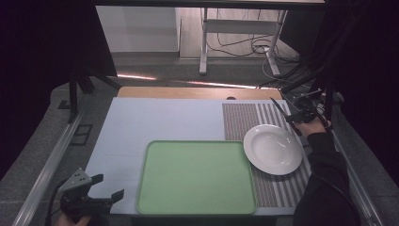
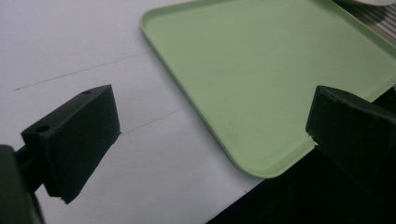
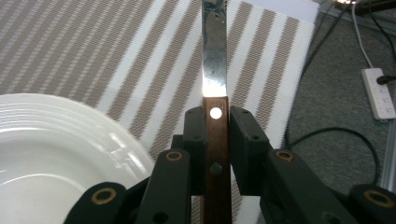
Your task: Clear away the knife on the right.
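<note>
Beside the white plate, my right gripper clamps a wood-handled knife; left gripper idles, fingers apart (near the green tray); next, I'd judge, lay it on the striped placemat.

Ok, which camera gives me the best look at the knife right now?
The right gripper view: the knife runs up the middle, its wooden handle clamped in the right claw, the blade over the striped placemat. In the high view the knife is a small dark sliver beyond the white plate.
</note>
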The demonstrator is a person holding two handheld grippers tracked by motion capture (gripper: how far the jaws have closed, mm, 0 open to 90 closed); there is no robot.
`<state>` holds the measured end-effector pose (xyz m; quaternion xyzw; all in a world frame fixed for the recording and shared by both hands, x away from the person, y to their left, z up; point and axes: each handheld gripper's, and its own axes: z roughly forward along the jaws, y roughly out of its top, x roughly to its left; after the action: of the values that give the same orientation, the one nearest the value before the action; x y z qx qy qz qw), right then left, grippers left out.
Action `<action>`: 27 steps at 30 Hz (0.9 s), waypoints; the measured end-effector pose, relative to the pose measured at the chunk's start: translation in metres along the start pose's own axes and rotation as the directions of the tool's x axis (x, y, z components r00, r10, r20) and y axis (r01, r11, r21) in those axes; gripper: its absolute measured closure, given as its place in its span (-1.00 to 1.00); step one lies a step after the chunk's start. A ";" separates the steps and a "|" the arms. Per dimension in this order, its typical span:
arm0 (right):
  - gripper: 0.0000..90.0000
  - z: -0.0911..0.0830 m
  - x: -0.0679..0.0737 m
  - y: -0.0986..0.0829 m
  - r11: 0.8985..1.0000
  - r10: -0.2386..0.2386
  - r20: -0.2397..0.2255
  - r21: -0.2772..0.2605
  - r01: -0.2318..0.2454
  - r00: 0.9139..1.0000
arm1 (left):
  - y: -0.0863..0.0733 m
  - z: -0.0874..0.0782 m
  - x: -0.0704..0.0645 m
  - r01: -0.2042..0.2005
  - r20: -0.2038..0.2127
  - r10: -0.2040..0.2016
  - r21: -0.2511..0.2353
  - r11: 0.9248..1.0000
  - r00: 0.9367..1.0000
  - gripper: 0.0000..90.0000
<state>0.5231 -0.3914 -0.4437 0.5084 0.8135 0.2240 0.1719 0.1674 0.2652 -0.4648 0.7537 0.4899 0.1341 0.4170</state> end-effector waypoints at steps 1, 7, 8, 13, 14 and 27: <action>0.73 -0.001 0.004 0.000 1.000 -0.011 -0.001 -0.001 0.011 1.000 | 0.000 0.000 0.000 0.000 0.000 0.000 -0.001 1.000 1.000 -0.94; 0.73 -0.005 0.030 -0.001 0.997 -0.080 -0.033 -0.003 0.080 0.996 | 0.000 0.000 0.000 -0.001 0.000 0.001 -0.001 1.000 1.000 -0.94; 0.73 -0.006 0.035 -0.001 0.996 -0.090 -0.047 -0.004 0.090 0.995 | 0.000 0.000 0.000 -0.001 0.000 0.001 -0.001 1.000 1.000 -0.94; 0.73 -0.008 0.059 -0.002 0.990 -0.138 -0.078 -0.012 0.138 0.987 | 0.000 0.000 0.000 -0.004 0.000 0.004 -0.003 1.000 1.000 -0.94; 0.73 -0.009 0.064 -0.002 0.989 -0.149 -0.087 -0.014 0.149 0.985 | 0.000 0.000 0.000 -0.005 0.000 0.005 -0.002 1.000 1.000 -0.94; 0.73 -0.017 0.114 -0.020 0.966 -0.257 -0.165 -0.040 0.254 0.952 | 0.000 0.000 -0.001 -0.007 -0.001 0.007 -0.002 1.000 1.000 -0.94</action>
<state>0.4509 -0.2995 -0.4462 0.3767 0.8819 0.2496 0.1347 0.1670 0.2647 -0.4647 0.7550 0.4874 0.1362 0.4171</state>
